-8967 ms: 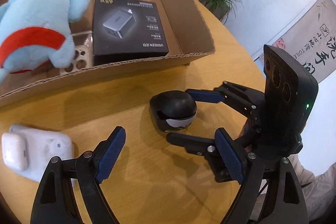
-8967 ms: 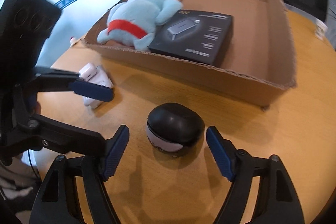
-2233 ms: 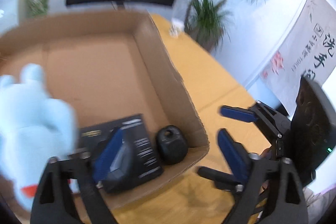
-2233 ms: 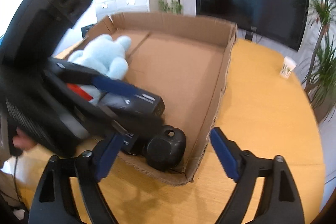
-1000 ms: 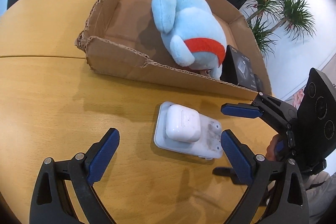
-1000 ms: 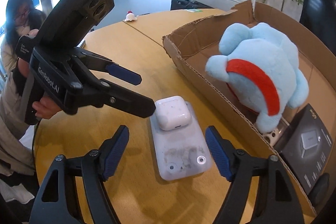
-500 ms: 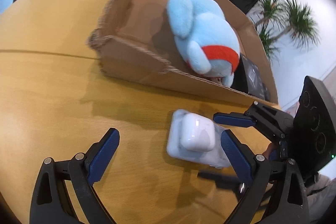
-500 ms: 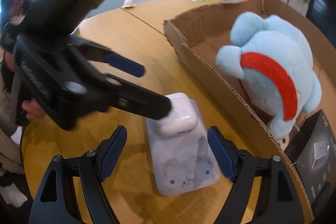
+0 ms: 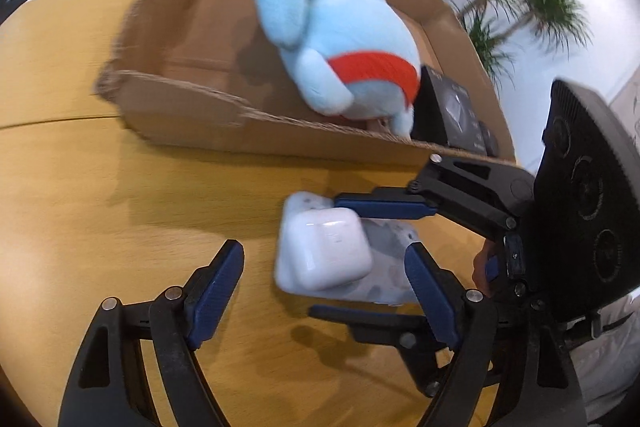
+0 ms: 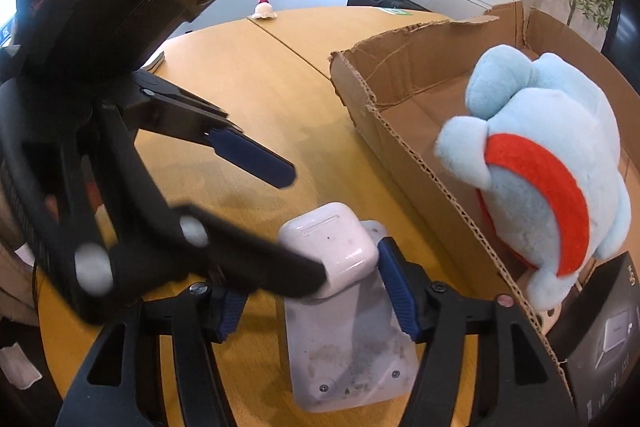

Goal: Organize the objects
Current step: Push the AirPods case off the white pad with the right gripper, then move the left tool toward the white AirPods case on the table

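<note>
Resting glossy, round-cornered white earbud case [image 10: 334, 245] atop scuffed translucent slab [image 10: 352, 359]

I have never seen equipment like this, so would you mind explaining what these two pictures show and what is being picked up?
There is no robot here: a person holds a two-fingered gripper in each hand, and each picture comes from a fisheye camera on one gripper, looking along its blue-padded fingers. On the wooden table lies a white earbud case on top of a flat translucent white case. The right gripper is closing around that stack; the left gripper is closing from the other side, its pads not yet touching. Behind stands a cardboard box holding a blue plush toy and a black product box.
</note>
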Motion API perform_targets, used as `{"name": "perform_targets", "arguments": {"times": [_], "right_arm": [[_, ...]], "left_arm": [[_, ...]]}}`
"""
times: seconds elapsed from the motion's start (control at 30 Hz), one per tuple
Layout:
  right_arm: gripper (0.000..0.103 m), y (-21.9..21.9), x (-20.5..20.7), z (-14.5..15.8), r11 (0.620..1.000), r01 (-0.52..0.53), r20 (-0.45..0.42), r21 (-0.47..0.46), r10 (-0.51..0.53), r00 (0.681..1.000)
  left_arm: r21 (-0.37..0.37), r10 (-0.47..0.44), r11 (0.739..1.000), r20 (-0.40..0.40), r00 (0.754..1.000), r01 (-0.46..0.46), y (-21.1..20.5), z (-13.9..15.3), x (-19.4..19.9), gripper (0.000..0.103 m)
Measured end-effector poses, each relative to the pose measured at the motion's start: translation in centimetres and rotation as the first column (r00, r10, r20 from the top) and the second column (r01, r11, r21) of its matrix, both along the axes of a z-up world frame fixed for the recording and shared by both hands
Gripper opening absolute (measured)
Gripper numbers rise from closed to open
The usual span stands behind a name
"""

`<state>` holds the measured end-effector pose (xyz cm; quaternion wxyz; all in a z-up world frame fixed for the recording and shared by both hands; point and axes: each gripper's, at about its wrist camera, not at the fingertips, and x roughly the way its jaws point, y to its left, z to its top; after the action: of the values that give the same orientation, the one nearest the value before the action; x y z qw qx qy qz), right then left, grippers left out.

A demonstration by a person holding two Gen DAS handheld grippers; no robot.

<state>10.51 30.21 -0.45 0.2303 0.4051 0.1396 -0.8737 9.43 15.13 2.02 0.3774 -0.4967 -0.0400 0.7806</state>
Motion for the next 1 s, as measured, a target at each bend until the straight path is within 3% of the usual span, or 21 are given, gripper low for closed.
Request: {"name": "perform_targets", "arguments": {"times": [0.03,0.13,0.4,0.57,0.67,0.7,0.83,0.93,1.0], "right_arm": [[0.049,0.2,0.1,0.0,1.000,0.005,-0.004,-0.004,-0.005,1.000],[0.043,0.5,0.5,0.0,1.000,0.015,-0.002,-0.022,-0.015,1.000],[0.042,0.8,3.7,0.1,0.998,0.018,0.011,-0.056,-0.017,1.000],[0.042,-0.5,6.2,0.0,0.997,-0.013,0.019,-0.071,0.014,1.000],[0.042,-1.1,7.2,-0.4,0.996,-0.024,0.037,-0.083,0.027,0.999],[0.045,-1.4,7.5,-0.6,0.997,-0.022,0.045,-0.080,0.026,0.999],[0.079,-1.2,8.9,-0.5,0.995,0.014,0.042,-0.094,-0.010,0.999],[0.081,-0.6,9.6,-0.5,0.992,0.040,0.067,-0.116,-0.032,0.997],[0.088,-0.5,9.6,-1.0,0.992,0.080,0.084,-0.101,-0.072,0.994]], "left_arm": [[-0.020,-0.009,1.000,-0.006,1.000,0.009,0.6,0.0,0.2,0.083],[-0.042,-0.011,0.999,-0.009,1.000,0.010,1.4,0.1,0.6,0.083],[-0.026,-0.030,0.999,-0.003,1.000,0.030,1.6,-0.1,3.5,0.085],[0.034,-0.007,0.999,0.052,0.999,0.006,-0.1,-0.9,6.7,0.085],[0.026,0.002,1.000,0.063,0.998,-0.004,-0.8,-1.5,8.1,0.085],[0.012,0.007,1.000,0.058,0.998,-0.008,-0.8,-1.5,8.3,0.085],[-0.041,0.021,0.999,0.020,1.000,-0.020,-1.1,-1.4,9.6,0.089],[-0.048,-0.011,0.999,0.008,1.000,0.011,-0.9,-1.5,9.8,0.103],[-0.071,-0.033,0.997,-0.019,0.999,0.032,-0.4,-1.6,10.0,0.103]]}}
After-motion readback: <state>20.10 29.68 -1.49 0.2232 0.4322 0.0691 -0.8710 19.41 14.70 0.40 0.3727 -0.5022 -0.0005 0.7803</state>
